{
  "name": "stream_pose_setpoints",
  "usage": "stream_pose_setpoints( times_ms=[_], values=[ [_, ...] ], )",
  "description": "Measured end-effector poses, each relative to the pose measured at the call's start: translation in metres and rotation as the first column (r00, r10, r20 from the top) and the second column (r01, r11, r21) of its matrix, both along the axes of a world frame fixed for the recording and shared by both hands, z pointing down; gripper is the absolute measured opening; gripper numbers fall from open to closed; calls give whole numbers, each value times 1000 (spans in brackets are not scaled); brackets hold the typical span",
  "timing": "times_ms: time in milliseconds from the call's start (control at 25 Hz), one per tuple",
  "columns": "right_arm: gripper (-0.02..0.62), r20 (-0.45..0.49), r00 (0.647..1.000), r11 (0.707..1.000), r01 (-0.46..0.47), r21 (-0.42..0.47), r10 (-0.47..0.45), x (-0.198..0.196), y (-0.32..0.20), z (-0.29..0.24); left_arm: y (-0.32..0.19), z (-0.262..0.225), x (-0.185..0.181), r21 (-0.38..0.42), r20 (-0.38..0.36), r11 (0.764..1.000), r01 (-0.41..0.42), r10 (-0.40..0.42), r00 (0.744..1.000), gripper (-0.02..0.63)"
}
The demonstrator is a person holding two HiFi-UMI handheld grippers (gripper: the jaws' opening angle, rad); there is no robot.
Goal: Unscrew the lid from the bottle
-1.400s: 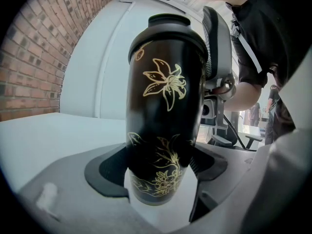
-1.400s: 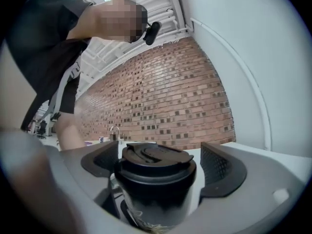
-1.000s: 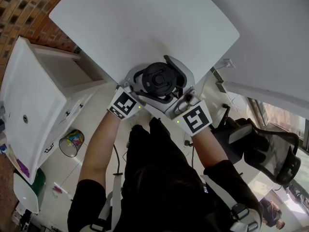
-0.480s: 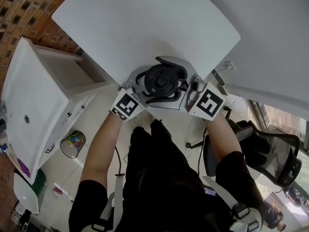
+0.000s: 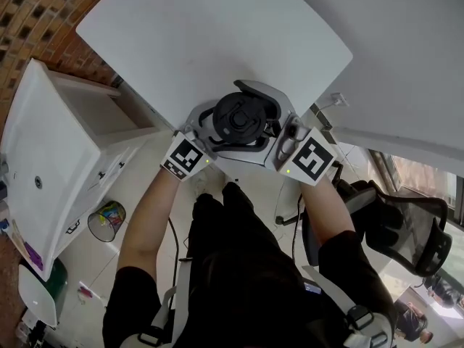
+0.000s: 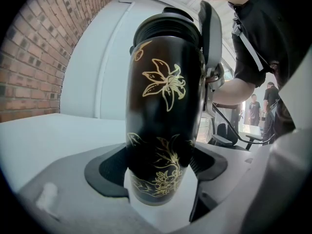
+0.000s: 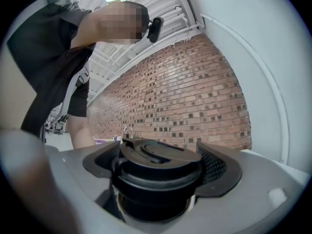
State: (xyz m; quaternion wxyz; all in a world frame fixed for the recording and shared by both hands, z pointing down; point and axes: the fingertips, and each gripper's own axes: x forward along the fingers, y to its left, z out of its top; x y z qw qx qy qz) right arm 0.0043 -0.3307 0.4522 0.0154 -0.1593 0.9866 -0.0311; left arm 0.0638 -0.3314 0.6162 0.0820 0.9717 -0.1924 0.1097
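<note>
Grip stage of unscrewing, read left to right. At far left, beyond the table [image 5: 217, 35], a white cabinet [image 5: 43, 151] stands on the floor. Below it is a mesh waste bin [image 5: 106, 216] holding coloured litter.

The left gripper [image 6: 158, 172] has its jaws clamped on the lower body of the bottle [image 6: 163, 101], a black flask with gold lily decoration. Both dark pads press against its sides. In the head view the bottle appears end-on at the table's near edge. Whether its base rests on the table cannot be told.

The lid [image 7: 158, 155], a black screw cap with a moulded top, sits on the bottle's neck. No gap between lid and body can be made out. The bottle's contents are hidden while it is capped.

The right gripper [image 7: 158, 169] has its jaws closed on the lid's rim from the opposite side, one pad at each flank. At far right an office chair [image 5: 406, 230] stands clear of the work.

Judgement: both holds are set and the turning step is in hand. The lid does not look lifted, so the task seems early to midway. The next move calls for the right gripper to rotate the lid about the bottle's axis. The left gripper must hold the body firmly against that twist, since the glossy surface may slip in its pads.
</note>
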Motion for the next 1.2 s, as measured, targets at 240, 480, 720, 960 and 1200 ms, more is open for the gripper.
stream_pose_setpoints(
  times_ms=[240,480,720,960,1200],
  values=[
    [483,61,992,993,-113,-30,115,33,1,-22,0,-2,-1,19,9,1000,20,-20,1000,394],
    [483,52,978,980,-200,-19,201,49,8,-21,3,0,-14,5,11,999,37,-37,999,399],
    [483,26,972,971,-235,32,235,49,26,-19,14,-4,-41,-21,-8,996,84,-84,996,397],
    [483,15,959,958,-283,54,283,41,55,-36,28,-38,-82,-70,-34,990,126,-129,991,394],
    [483,8,952,947,-305,100,306,33,101,-79,58,-116,-106,-55,-123,990,127,-133,983,388]
  ],
)
